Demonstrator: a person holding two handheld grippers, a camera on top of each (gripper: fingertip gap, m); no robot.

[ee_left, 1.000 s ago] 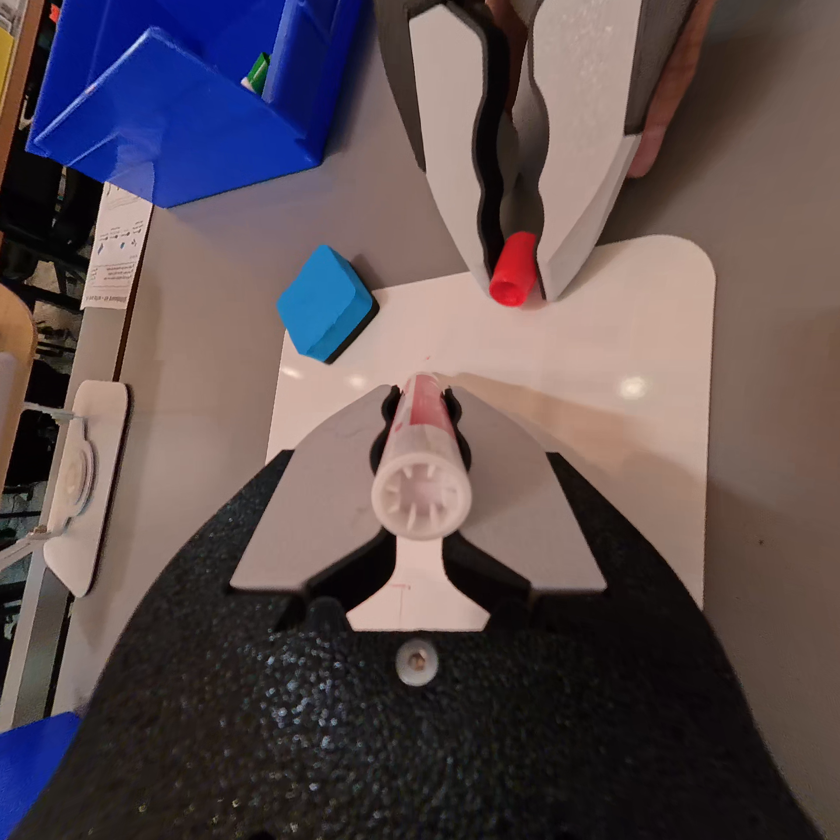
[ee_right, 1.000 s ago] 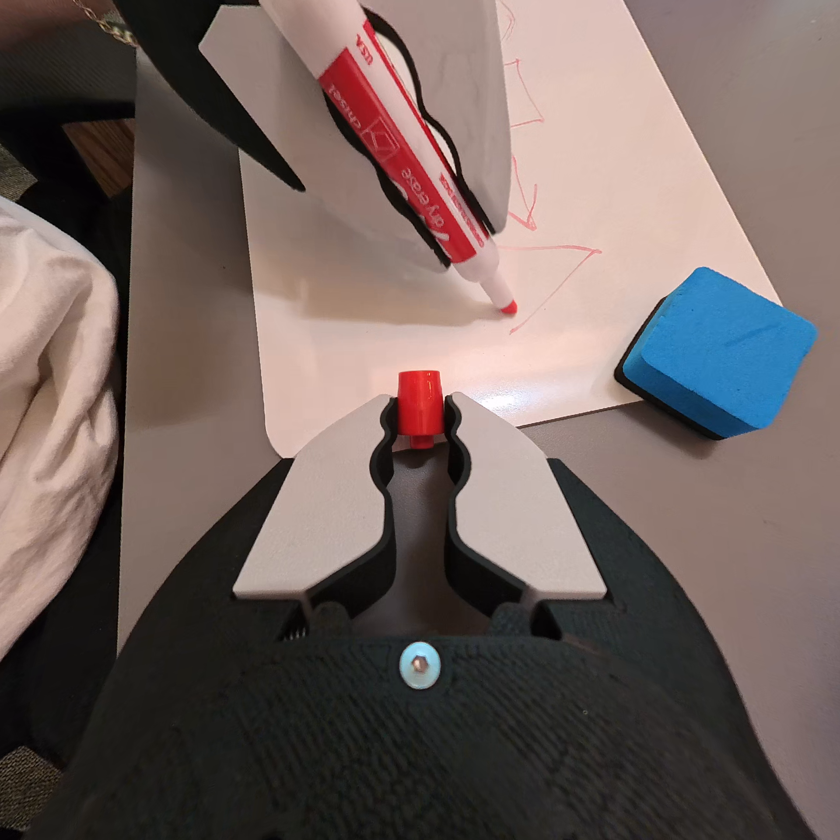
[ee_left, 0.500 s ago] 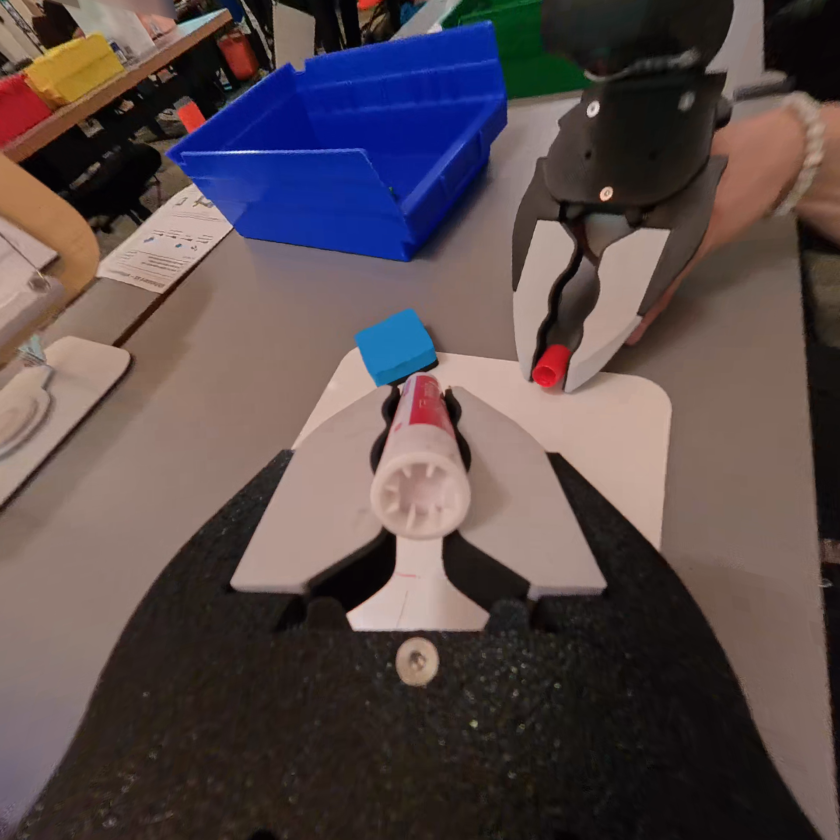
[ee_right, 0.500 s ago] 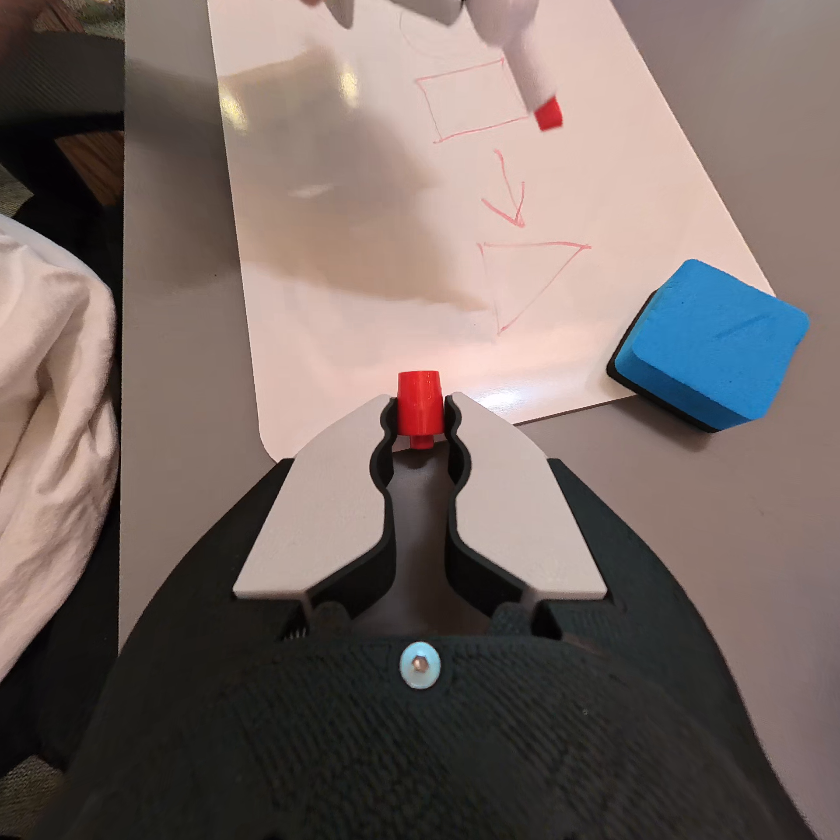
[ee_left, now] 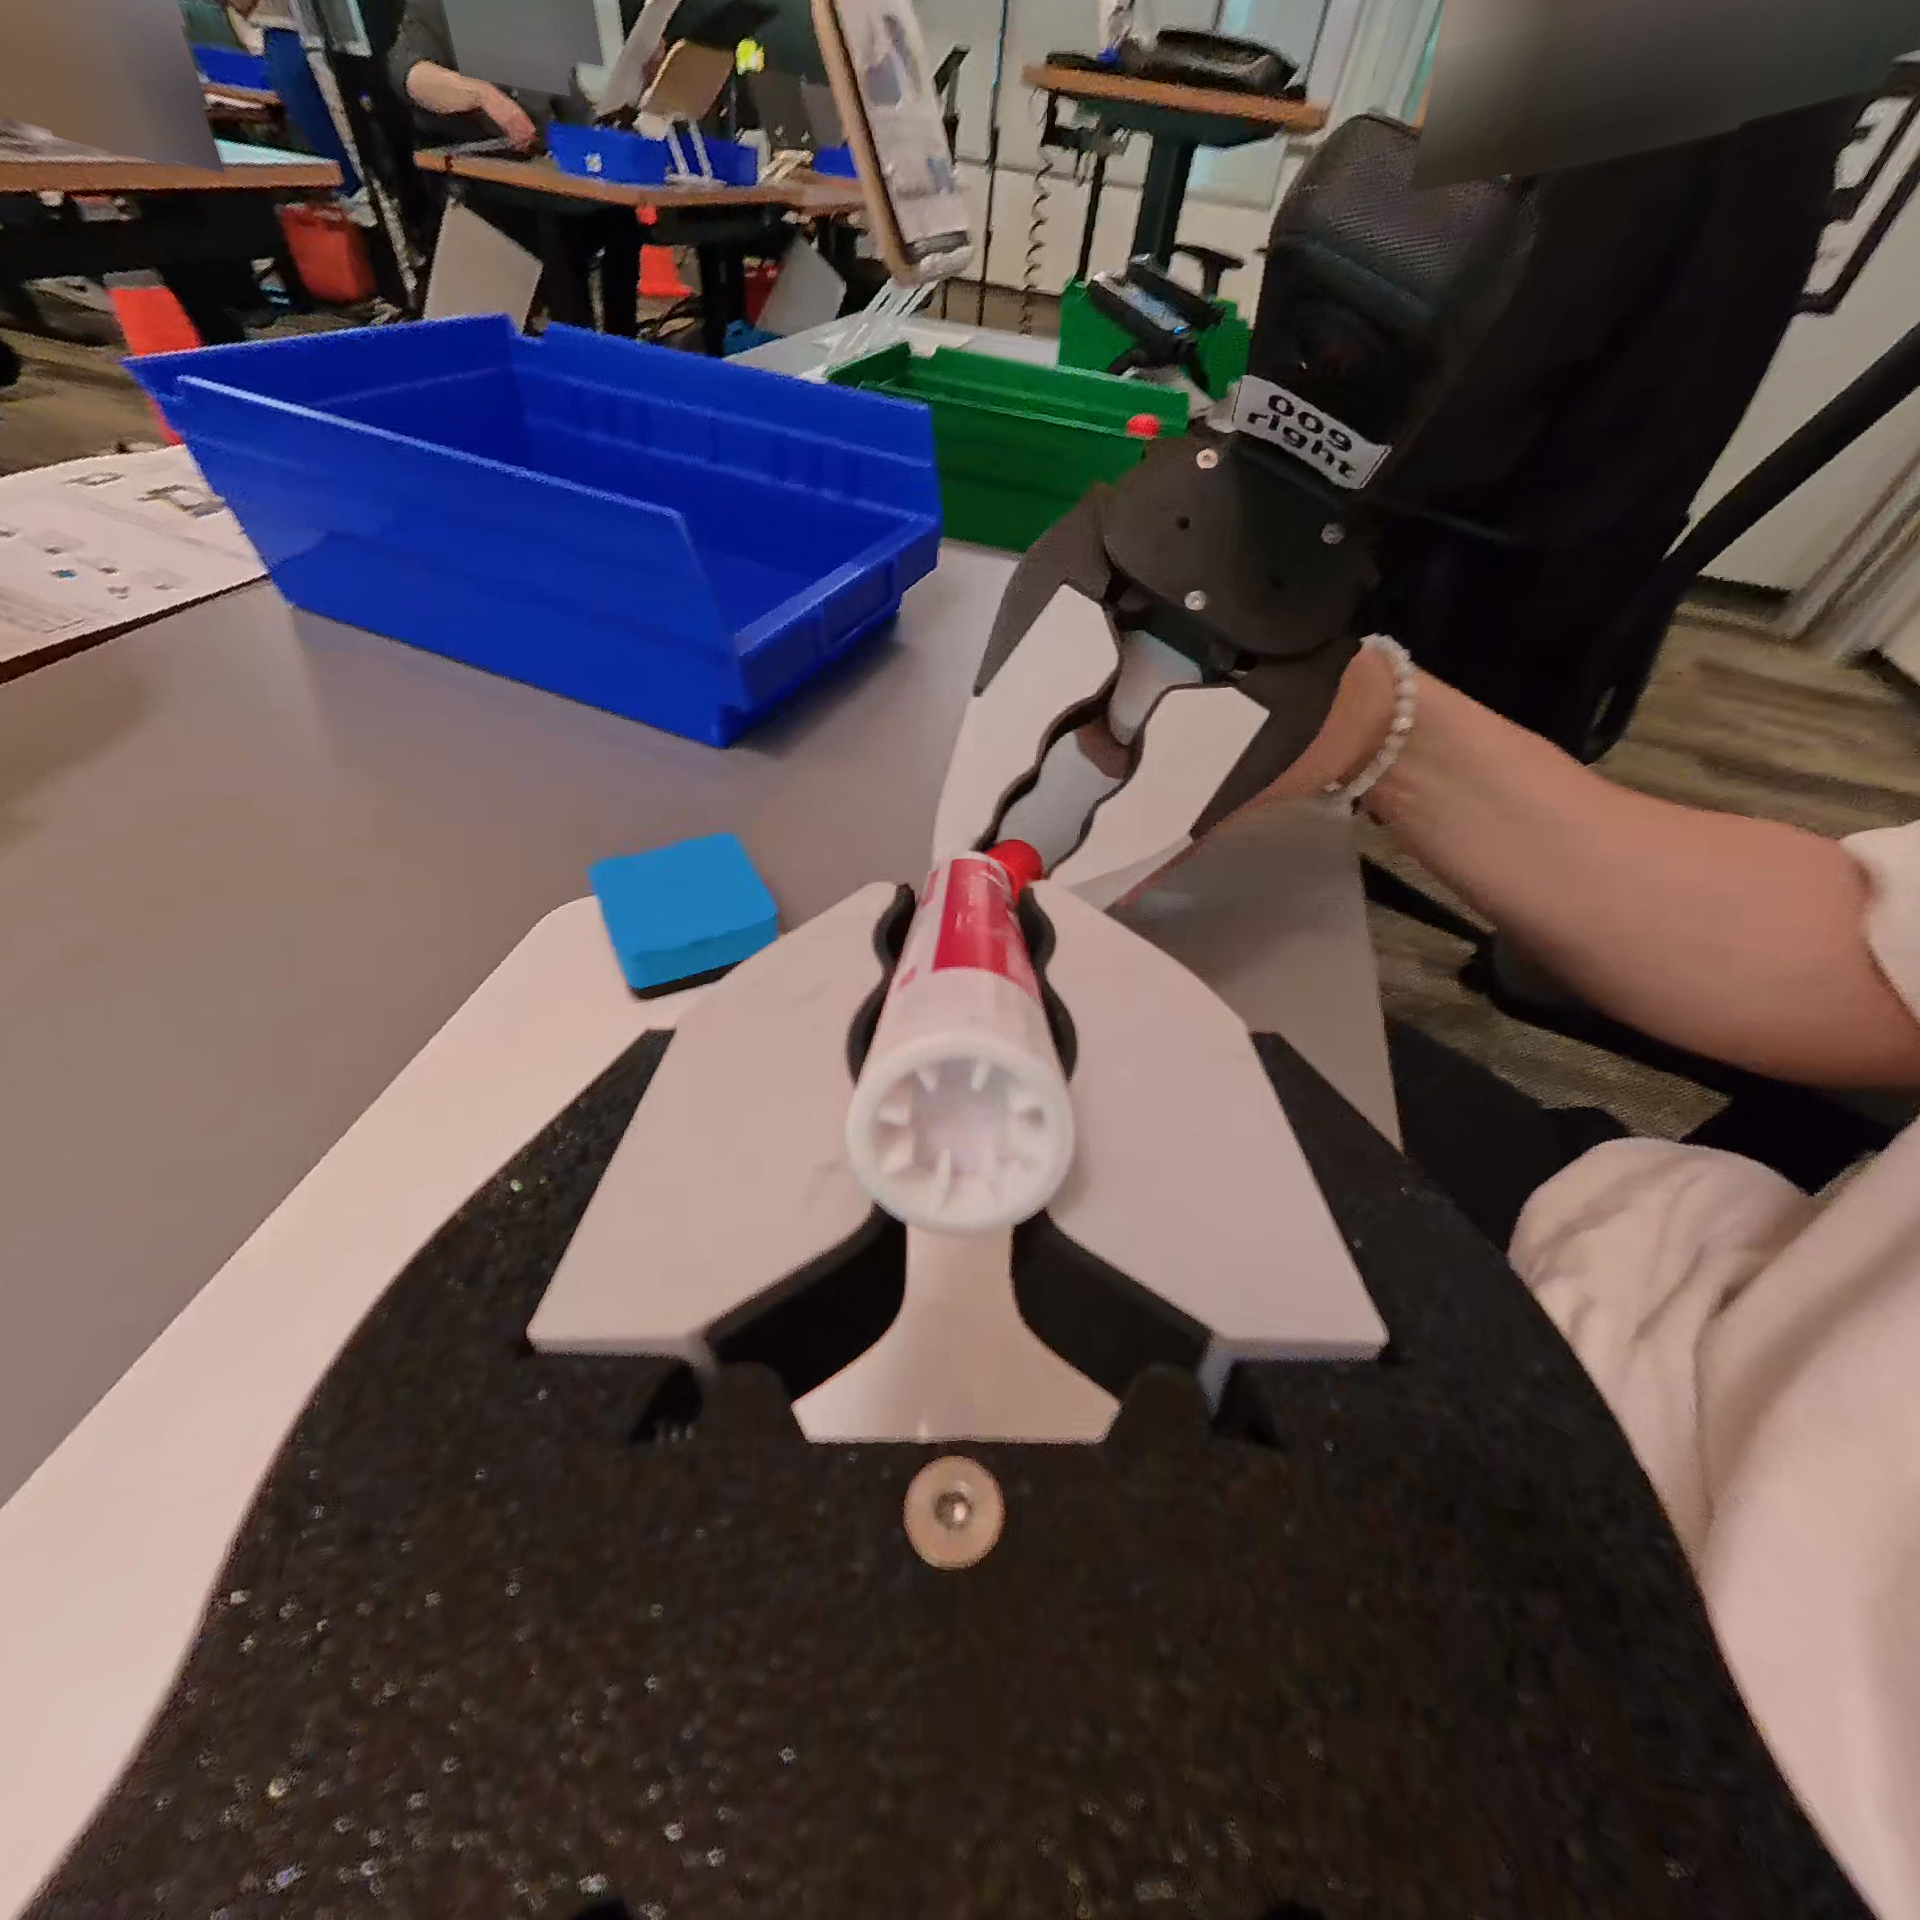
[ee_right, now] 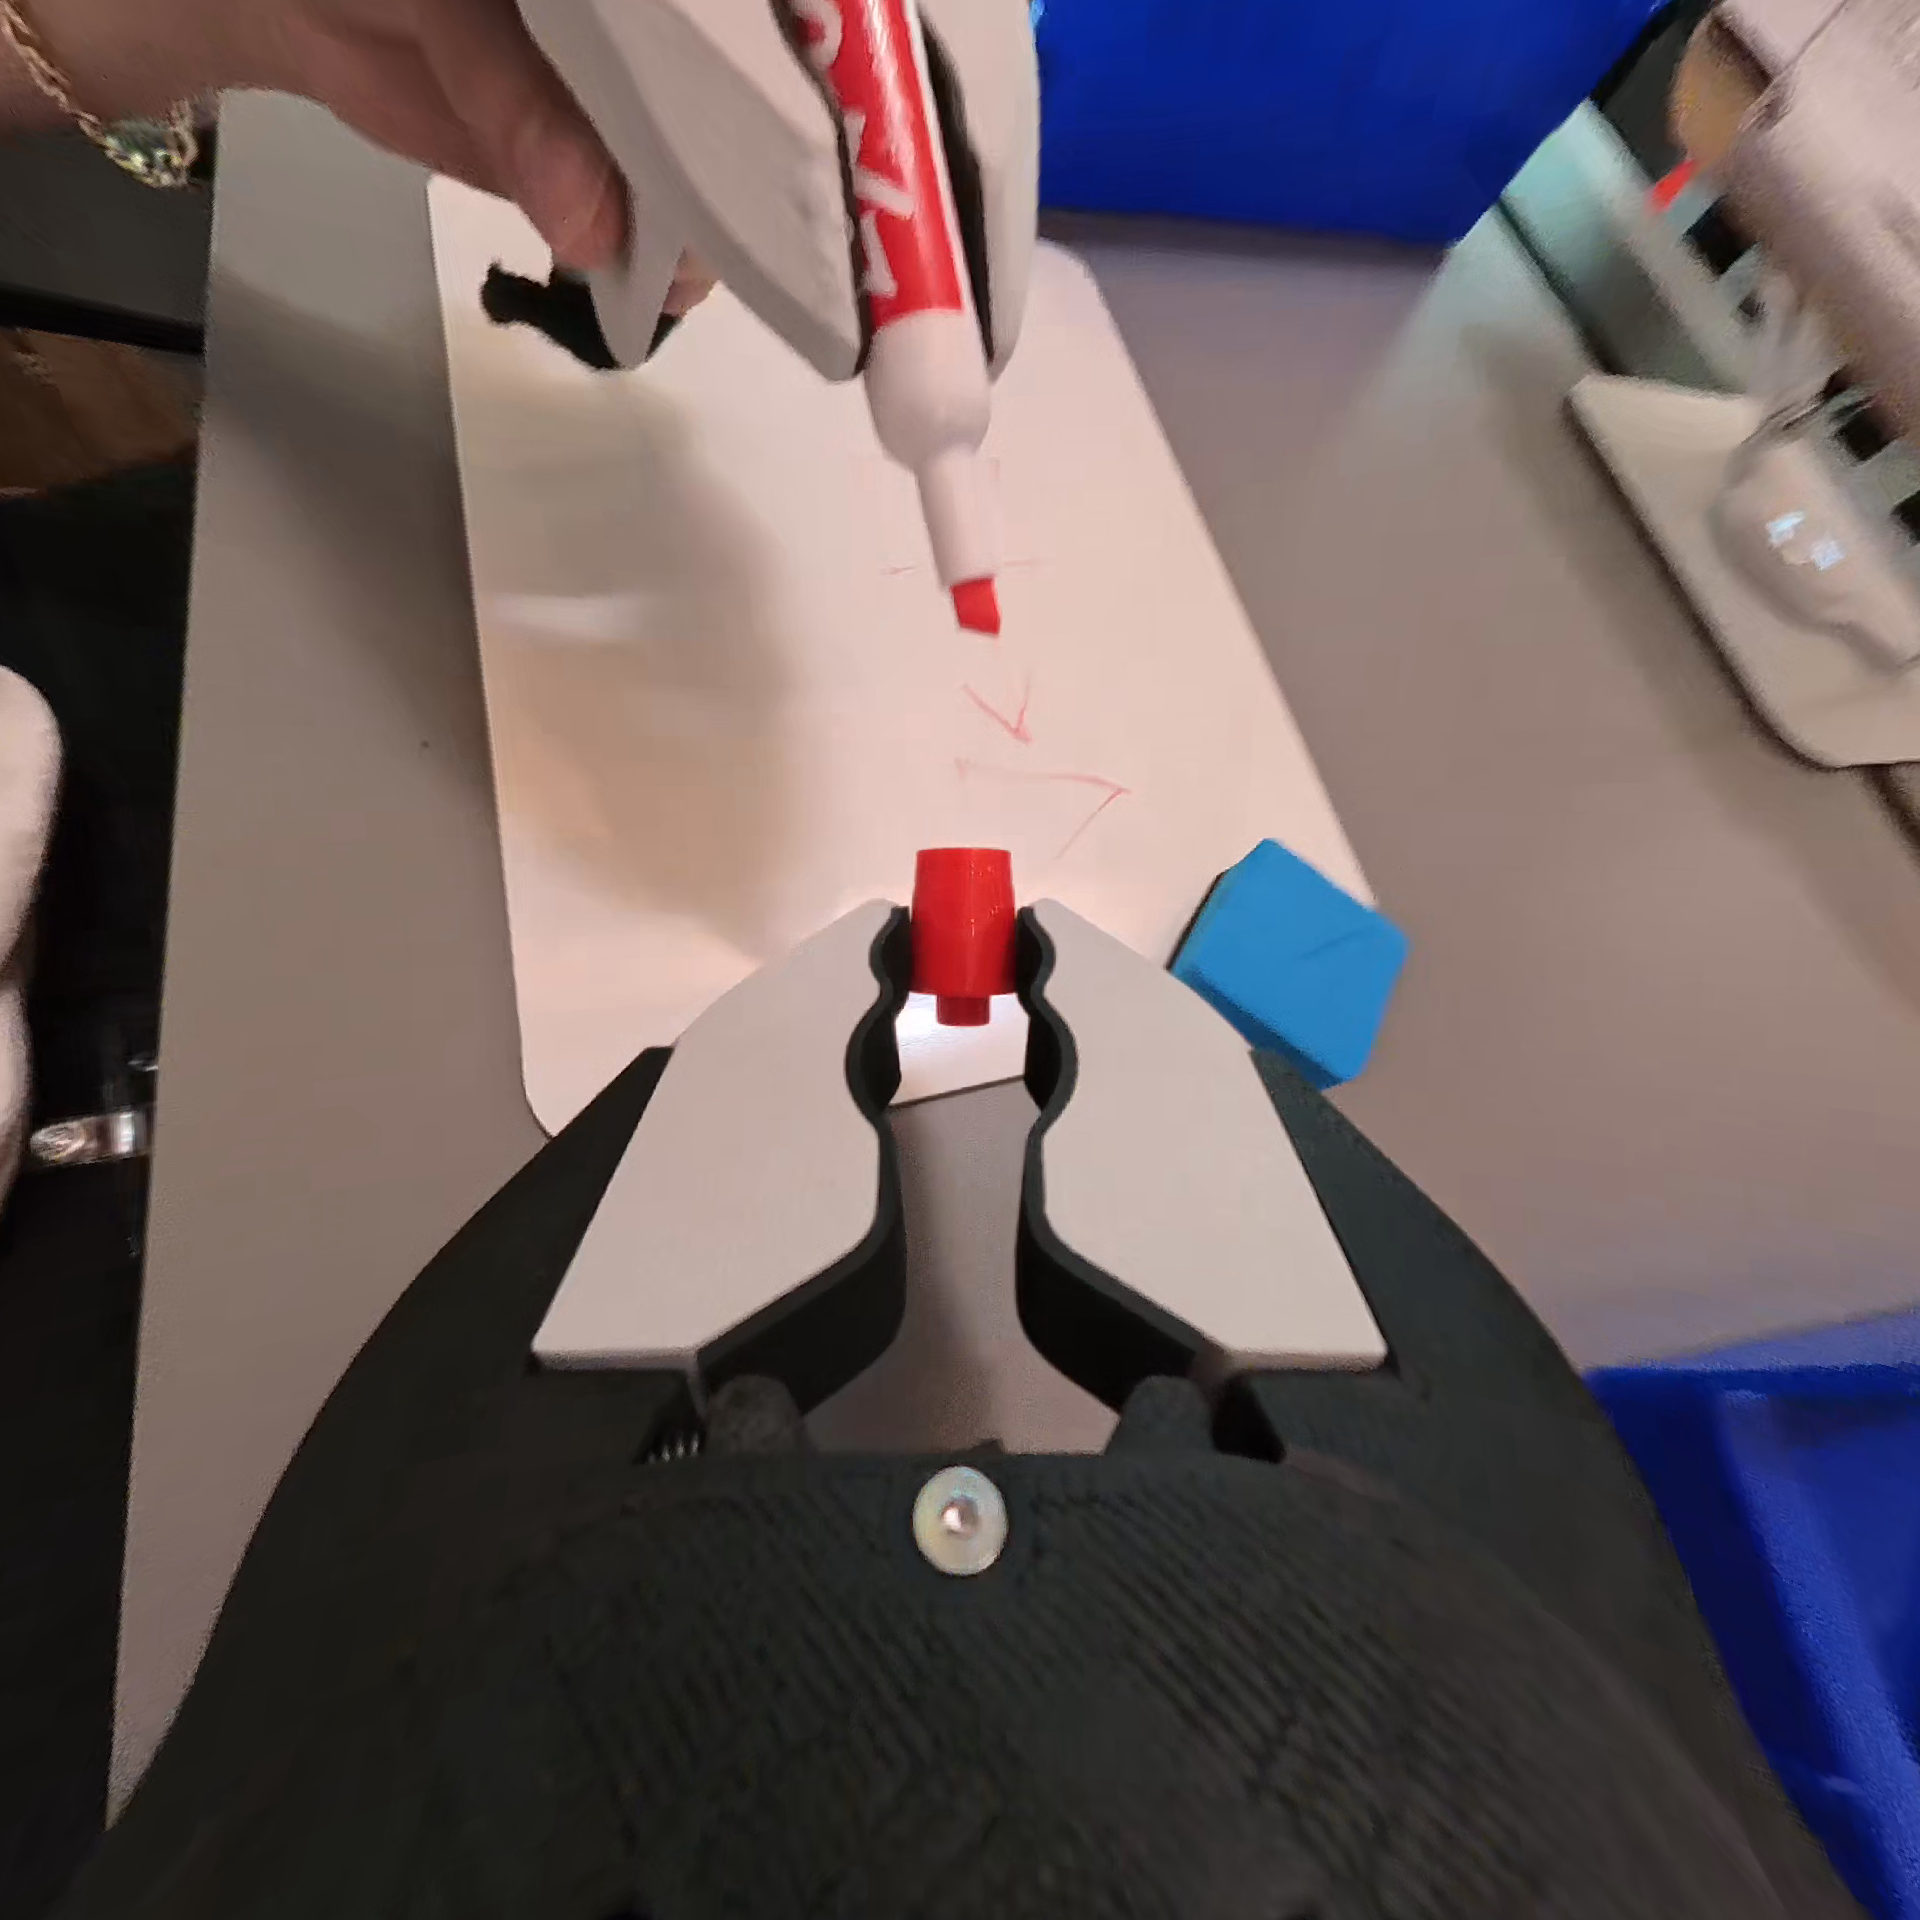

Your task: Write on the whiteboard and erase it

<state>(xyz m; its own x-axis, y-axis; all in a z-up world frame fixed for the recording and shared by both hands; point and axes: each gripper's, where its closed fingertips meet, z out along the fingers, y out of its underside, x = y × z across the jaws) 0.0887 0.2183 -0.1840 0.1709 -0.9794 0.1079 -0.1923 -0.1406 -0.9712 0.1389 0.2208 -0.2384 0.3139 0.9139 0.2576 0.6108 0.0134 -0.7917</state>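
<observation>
Lifted off the whiteboard (ee_right: 665,727) since a second ago, the marker (ee_right: 914,312) is clamped in the left gripper (ee_left: 961,914), its tip aimed at the red cap (ee_right: 961,920) pinched by the right gripper (ee_right: 961,935). Red shapes are drawn, so writing appears done. Capping and erasing remain; the blue eraser (ee_right: 1288,966) lies untouched at the whiteboard's edge.

From my remote station, the marker (ee_right: 902,197) runs off the right wrist view's top edge, its rear end unseen there. The left gripper (ee_right: 914,343) is also cropped above. Motion blur smears the clutter at far right (ee_right: 1787,416) beyond recognition. In my left wrist view the marker's tip hides behind its own barrel (ee_left: 971,997).
</observation>
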